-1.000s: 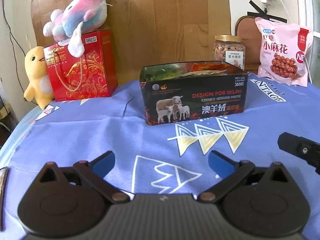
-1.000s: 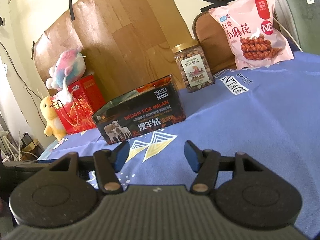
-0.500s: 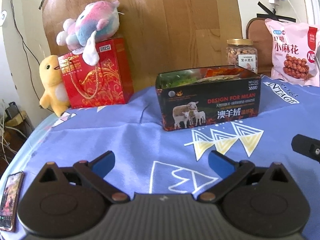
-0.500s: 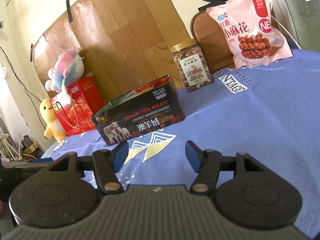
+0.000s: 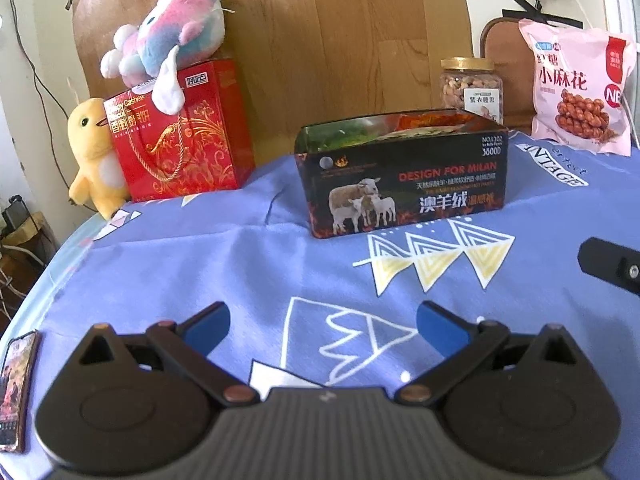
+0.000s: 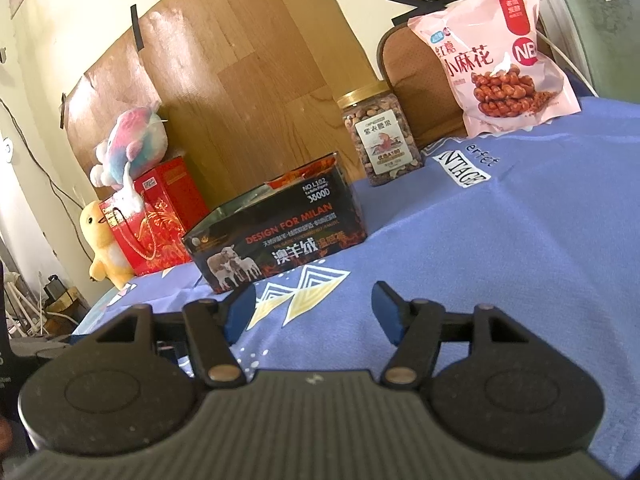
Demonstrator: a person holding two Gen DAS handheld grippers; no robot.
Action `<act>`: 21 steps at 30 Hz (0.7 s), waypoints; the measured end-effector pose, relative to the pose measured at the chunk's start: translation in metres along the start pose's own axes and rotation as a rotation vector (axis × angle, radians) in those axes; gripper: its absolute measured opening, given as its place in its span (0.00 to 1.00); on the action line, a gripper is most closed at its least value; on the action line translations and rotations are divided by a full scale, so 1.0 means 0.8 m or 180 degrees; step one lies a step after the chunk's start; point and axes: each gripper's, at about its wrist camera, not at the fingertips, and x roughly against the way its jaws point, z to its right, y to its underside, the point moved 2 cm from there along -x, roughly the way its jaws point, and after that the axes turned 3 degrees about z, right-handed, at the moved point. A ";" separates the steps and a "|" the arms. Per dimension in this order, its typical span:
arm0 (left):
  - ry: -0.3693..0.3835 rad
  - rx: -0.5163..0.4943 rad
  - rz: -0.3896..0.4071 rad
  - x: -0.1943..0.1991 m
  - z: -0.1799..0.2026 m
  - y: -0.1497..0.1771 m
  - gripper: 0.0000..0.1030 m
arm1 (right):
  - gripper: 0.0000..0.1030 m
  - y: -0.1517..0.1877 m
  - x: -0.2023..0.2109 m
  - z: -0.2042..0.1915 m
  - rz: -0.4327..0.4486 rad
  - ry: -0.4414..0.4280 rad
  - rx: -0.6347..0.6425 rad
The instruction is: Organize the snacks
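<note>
Black snack box [image 5: 404,184] on blue tablecloth [image 5: 240,264]; nut jar [image 5: 472,88] behind it; left gripper [image 5: 322,322] and right gripper [image 6: 314,308] both spread, holding nothing

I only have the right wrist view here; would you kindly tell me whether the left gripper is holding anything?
Observer: No, the left gripper is open and holds nothing.
Operator: Thank you. Is anything lying near it?
Observer: A phone lies at the left edge of the tablecloth.
Operator: And what is inside the black box?
Observer: The black box has a green packet at its left end.
</note>
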 end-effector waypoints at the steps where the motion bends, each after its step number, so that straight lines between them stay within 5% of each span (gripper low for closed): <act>1: 0.0003 -0.0010 -0.0016 0.000 0.002 0.001 1.00 | 0.66 0.000 0.000 0.000 0.0000 -0.0001 -0.0001; 21: -0.0042 0.0014 0.0065 0.007 0.002 0.000 1.00 | 0.67 0.001 -0.001 0.004 -0.0007 0.0002 -0.0034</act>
